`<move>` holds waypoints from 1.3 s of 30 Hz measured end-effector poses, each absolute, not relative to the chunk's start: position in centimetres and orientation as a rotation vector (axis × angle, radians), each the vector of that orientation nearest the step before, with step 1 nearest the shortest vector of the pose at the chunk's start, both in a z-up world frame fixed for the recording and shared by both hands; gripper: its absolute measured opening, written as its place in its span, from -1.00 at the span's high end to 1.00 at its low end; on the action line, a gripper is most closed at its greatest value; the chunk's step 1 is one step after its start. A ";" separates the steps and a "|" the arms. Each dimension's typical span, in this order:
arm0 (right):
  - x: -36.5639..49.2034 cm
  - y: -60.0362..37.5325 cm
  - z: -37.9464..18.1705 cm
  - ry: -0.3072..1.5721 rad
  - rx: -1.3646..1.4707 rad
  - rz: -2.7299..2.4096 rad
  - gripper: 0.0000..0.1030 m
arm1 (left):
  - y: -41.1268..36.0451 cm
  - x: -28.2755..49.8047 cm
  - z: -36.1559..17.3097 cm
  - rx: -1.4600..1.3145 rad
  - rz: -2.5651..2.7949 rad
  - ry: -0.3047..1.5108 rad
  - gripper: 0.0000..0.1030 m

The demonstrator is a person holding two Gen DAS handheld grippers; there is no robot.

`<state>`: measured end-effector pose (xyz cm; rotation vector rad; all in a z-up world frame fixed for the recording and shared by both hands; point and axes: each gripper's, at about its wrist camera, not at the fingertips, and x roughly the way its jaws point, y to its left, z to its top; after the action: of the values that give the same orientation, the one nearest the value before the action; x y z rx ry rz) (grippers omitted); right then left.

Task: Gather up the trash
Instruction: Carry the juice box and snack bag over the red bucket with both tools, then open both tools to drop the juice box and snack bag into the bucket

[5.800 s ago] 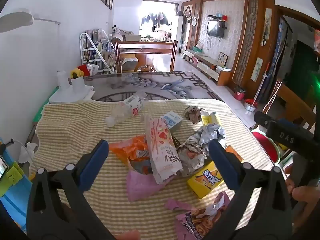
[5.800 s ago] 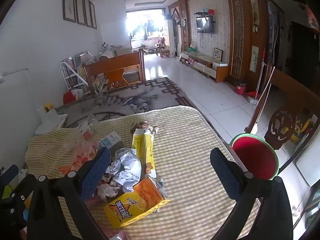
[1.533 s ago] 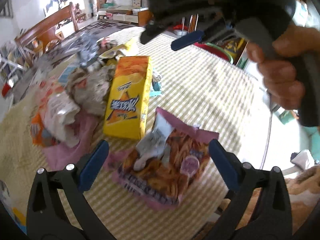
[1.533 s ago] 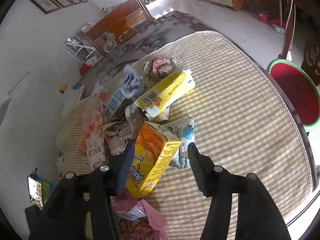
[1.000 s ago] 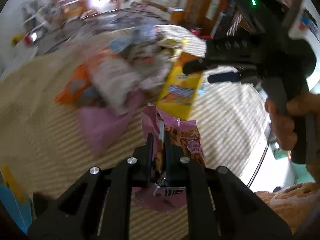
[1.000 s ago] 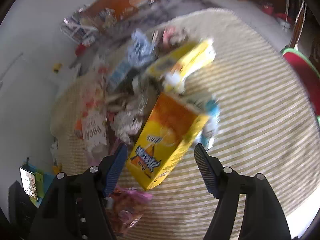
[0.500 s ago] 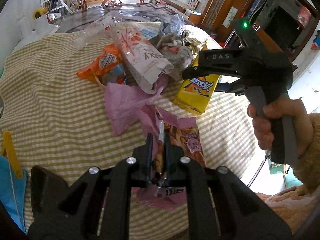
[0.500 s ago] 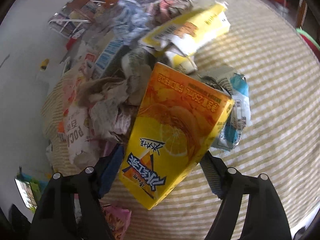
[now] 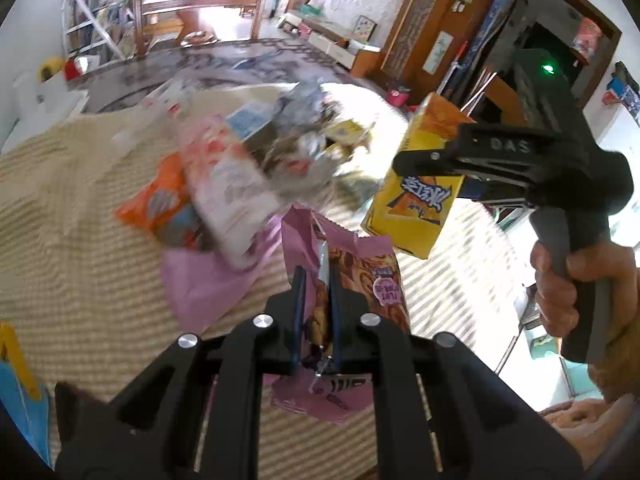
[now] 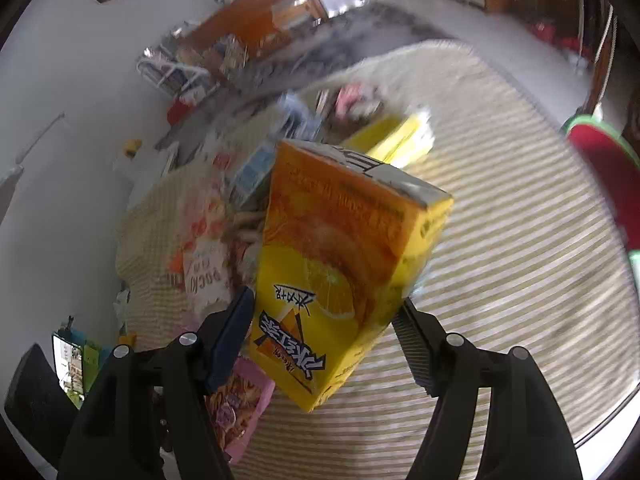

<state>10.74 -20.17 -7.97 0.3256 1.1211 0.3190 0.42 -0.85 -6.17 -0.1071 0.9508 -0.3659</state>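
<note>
My left gripper (image 9: 316,304) is shut on a pink snack wrapper (image 9: 368,276) and holds it above the striped tablecloth (image 9: 80,280). My right gripper (image 10: 324,320) is shut on a yellow juice carton (image 10: 340,264) and holds it lifted off the table; the carton (image 9: 420,200) also shows in the left wrist view, held in the right gripper (image 9: 460,168). The pink wrapper (image 10: 240,396) shows at the lower left of the right wrist view. A pile of trash (image 9: 248,168) lies on the table beyond both grippers.
The pile holds an orange packet (image 9: 160,204), a white Pocky bag (image 10: 204,276), a second yellow carton (image 10: 392,140) and crumpled foil (image 9: 308,152). A red bin with a green rim (image 10: 604,168) stands on the floor right of the table. A wooden chair (image 9: 200,4) stands beyond.
My right gripper has closed on the yellow carton and lifted it off the table. My left gripper still holds the pink wrapper, raised slightly.
</note>
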 end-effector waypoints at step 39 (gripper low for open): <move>18.3 -55.6 -12.4 1.092 0.271 -0.115 -0.31 | -36.0 17.9 -5.4 -0.040 -0.563 0.939 -0.34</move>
<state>18.28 -55.61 -12.42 0.2712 1.0919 -0.1146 17.90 -36.01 -5.43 -0.0397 0.9394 -0.5627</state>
